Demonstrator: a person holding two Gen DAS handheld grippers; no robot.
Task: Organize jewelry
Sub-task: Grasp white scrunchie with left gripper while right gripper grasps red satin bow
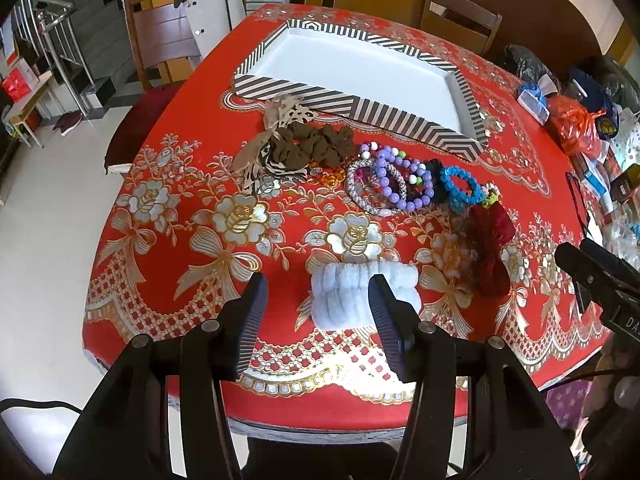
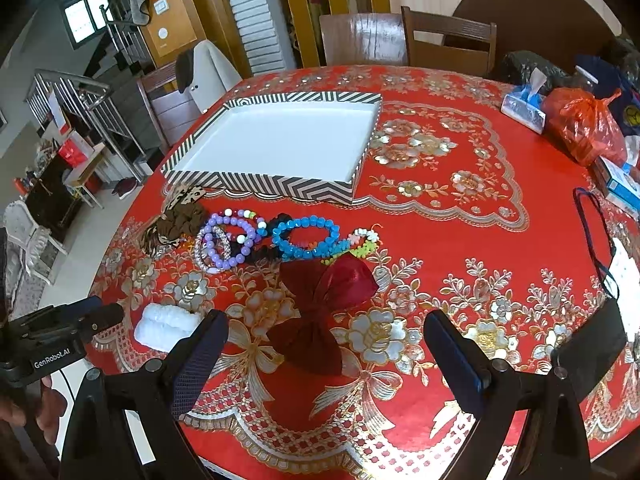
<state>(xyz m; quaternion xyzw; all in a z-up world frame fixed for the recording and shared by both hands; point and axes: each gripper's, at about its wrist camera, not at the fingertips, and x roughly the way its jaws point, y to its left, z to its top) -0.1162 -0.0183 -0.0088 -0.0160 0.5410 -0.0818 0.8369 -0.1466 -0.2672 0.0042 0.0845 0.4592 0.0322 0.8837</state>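
Hovering over the table [image 1: 168,344], the left gripper [image 1: 318,312] spreads wide, empty, its right finger [image 1: 386,316] overlapping the white scrunchie [image 1: 340,296]. The right gripper [image 2: 326,354], equally wide and empty, frames the red bow [image 2: 320,308]; bracelets [image 2: 256,236] lie at 12 o'clock, before the tray [image 2: 260,186].

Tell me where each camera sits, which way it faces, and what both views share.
Left wrist: on the open left gripper, facing across the red floral tablecloth; fluffy white scrunchie nearest; right gripper at its edge.
Right wrist: on the open right gripper, over the dark red fabric bow; left gripper at its edge.
Shared: striped white-lined tray, blue beaded bracelet.
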